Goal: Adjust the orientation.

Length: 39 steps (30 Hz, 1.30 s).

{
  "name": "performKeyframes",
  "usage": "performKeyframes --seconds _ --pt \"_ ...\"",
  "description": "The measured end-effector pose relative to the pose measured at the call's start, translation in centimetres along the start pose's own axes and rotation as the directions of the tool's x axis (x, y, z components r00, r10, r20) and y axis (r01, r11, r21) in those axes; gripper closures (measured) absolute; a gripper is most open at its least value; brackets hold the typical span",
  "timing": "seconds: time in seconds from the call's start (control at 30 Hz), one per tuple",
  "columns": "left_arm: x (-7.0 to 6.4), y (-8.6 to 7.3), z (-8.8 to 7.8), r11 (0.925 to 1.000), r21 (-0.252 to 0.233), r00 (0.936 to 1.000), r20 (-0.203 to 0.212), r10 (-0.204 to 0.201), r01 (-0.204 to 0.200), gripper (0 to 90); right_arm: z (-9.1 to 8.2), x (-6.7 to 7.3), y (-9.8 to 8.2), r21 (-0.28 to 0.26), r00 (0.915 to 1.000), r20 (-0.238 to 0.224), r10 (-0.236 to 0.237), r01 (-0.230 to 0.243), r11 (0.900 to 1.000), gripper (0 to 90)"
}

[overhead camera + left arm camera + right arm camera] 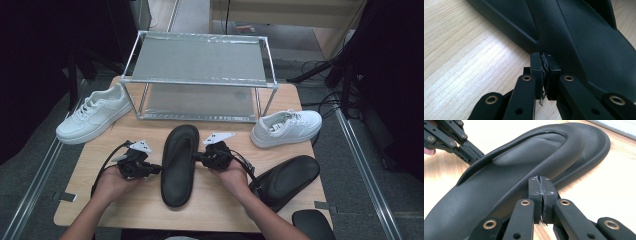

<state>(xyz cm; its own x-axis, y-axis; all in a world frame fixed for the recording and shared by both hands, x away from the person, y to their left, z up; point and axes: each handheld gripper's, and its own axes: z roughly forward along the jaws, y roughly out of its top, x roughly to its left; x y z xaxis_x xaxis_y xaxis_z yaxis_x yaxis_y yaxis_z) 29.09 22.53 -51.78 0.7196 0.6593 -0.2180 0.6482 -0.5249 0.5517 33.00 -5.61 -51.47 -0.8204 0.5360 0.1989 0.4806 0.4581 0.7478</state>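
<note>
Both tools are pressed together, the left tool point(156, 169) and right tool point(196, 157) touching opposite sides of the black slipper point(179, 164), which lies flat mid-surface, smooth and matte.

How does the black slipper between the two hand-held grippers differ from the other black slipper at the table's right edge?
The middle black slipper lies lengthwise, toe toward the metal rack; the right black slipper lies slanted near the table's corner. The middle one has the left hand-held gripper and right hand-held gripper shut at its sides; the right one is untouched, with a cable across it. Both are black, strap up.
</note>
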Motion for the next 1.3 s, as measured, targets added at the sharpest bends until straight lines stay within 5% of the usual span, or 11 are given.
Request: performKeyframes --seconds 0.37,0.7,0.93,1.3 --pt "0.4 -0.1 -0.7 0.9989 -0.039 0.9994 0.024 -0.026 0.027 72.7 -0.5 -0.5 0.1 0.0 0.9994 -0.019 0.028 -0.028 1.0 85.8" --pt "0.3 0.6 -2.1 0.9905 -0.131 0.9985 0.04 -0.038 0.042 46.2 -2.5 -0.3 0.3 -0.05 0.9993 -0.036 0.014 -0.016 0.999 67.4" --pt "0.3 1.8 -2.4 0.9841 -0.176 0.9988 0.047 -0.012 0.02 40.8 -4.2 -0.7 -0.3 -0.067 0.9985 -0.052 -0.014 0.011 0.998 61.1" --pt "1.2 3.5 -1.9 0.989 -0.147 0.9999 0.012 -0.013 0.014 39.3 -7.3 -1.3 -1.7 -0.083 0.9997 -0.023 0.009 -0.011 0.996 55.4"
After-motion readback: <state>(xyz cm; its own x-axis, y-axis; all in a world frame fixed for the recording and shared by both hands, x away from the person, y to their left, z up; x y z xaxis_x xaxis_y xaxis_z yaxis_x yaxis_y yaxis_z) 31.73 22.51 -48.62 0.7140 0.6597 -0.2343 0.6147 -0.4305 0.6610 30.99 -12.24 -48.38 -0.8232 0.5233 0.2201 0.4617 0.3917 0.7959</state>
